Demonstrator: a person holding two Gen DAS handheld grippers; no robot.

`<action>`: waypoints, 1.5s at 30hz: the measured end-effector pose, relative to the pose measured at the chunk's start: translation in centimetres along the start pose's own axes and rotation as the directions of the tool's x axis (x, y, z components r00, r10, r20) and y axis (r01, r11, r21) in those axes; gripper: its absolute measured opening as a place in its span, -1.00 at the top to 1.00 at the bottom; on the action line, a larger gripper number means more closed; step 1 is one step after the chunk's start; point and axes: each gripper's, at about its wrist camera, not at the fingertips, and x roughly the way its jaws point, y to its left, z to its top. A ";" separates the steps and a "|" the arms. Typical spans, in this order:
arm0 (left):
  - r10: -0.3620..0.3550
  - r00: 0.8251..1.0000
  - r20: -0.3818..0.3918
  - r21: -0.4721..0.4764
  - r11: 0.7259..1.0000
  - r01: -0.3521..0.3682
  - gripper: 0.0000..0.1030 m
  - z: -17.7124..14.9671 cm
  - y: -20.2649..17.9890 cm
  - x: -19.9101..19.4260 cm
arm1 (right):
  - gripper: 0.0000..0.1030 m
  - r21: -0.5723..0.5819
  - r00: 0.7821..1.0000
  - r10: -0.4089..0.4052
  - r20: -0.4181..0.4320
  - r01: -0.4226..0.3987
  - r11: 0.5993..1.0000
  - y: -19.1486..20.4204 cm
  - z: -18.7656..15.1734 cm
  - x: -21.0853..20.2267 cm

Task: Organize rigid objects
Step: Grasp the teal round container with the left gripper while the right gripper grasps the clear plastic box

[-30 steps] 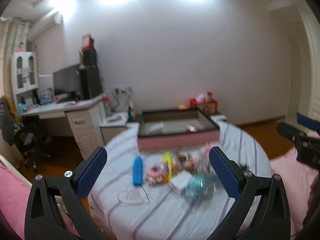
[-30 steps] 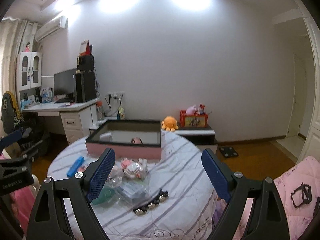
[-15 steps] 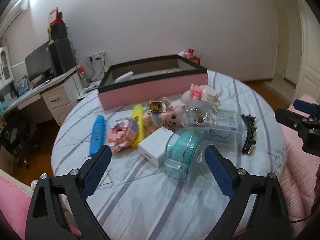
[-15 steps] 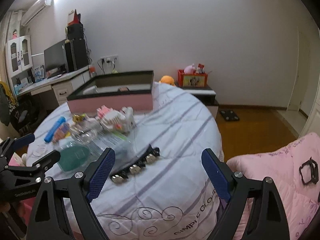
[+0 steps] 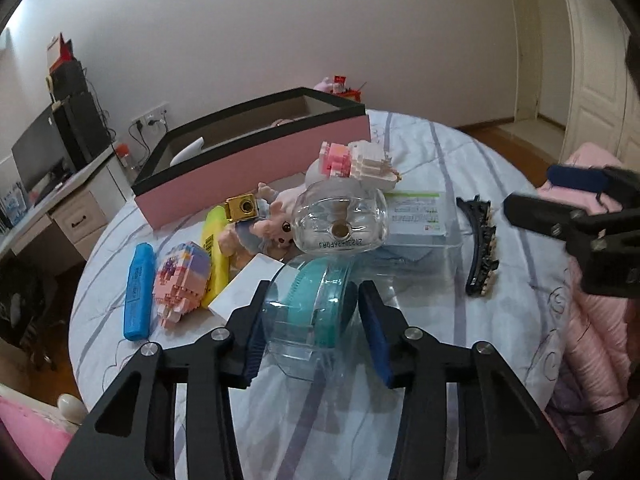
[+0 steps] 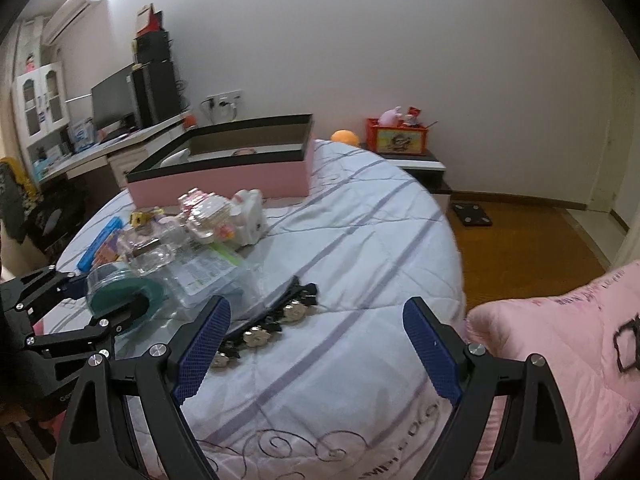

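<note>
Your left tongs [image 5: 310,312] have just been closing and now pinch the clear case with the teal disc [image 5: 316,300] near the surface's [image 6: 360,216] front edge. Your right tongs [image 6: 316,344] hang spread, just beside the black hair clip [image 6: 272,320].

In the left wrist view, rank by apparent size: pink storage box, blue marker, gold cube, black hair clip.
1. pink storage box
2. blue marker and black hair clip: look alike, not ranked
3. gold cube
</note>
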 end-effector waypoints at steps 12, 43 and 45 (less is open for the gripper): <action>0.019 0.999 0.034 -0.140 0.990 -0.014 0.26 -1.2 4.2 -4.0 | -0.74 -0.118 0.983 0.167 -0.082 -0.176 0.977 3.0 0.7 3.0; -0.027 0.999 0.042 -0.215 0.976 0.035 0.28 -0.8 6.4 -2.0 | -0.29 -0.143 0.947 0.305 -0.101 -0.317 0.938 3.8 3.2 4.3; -0.028 0.998 0.050 -0.218 0.975 0.039 0.28 -0.3 6.4 -2.0 | -0.28 -0.139 0.956 0.282 -0.076 -0.290 0.947 3.7 3.3 3.7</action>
